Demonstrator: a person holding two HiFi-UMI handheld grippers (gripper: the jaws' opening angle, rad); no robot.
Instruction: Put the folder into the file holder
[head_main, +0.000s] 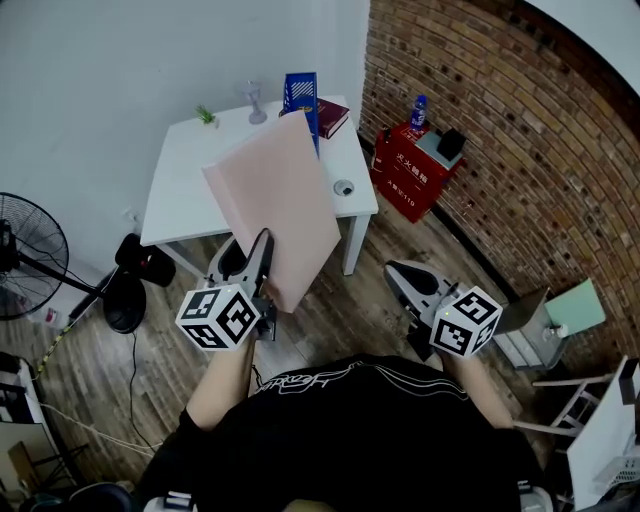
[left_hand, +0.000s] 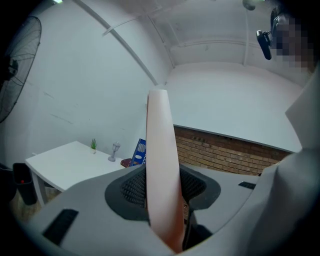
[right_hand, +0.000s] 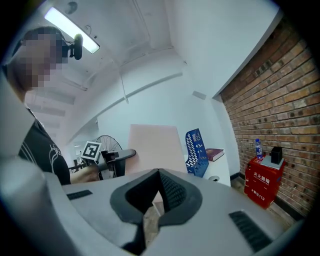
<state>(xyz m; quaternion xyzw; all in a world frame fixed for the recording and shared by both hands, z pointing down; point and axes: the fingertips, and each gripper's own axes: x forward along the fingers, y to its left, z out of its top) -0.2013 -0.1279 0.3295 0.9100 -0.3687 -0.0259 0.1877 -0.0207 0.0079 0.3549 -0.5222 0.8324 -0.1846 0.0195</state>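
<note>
**Folder short of the holder**

Our left gripper (head_main: 262, 250) clamped the pink folder (head_main: 275, 200) edge-up at frame centre. The blue file holder (head_main: 301, 98) stood beyond it, top centre, on the table (head_main: 185, 200). Our right gripper (head_main: 402, 275), lower right, was closed and empty.

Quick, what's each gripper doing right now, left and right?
Left gripper: jaws closed on the pink folder.
Right gripper: jaws closed, holding nothing.

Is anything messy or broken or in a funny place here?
Nothing looks spilled or broken. The only thing away from its spot is the pink folder. The left gripper pinches it in its fingers and holds it tilted in the air. It is not yet in the blue file holder, which stands upright on the white table.
</note>
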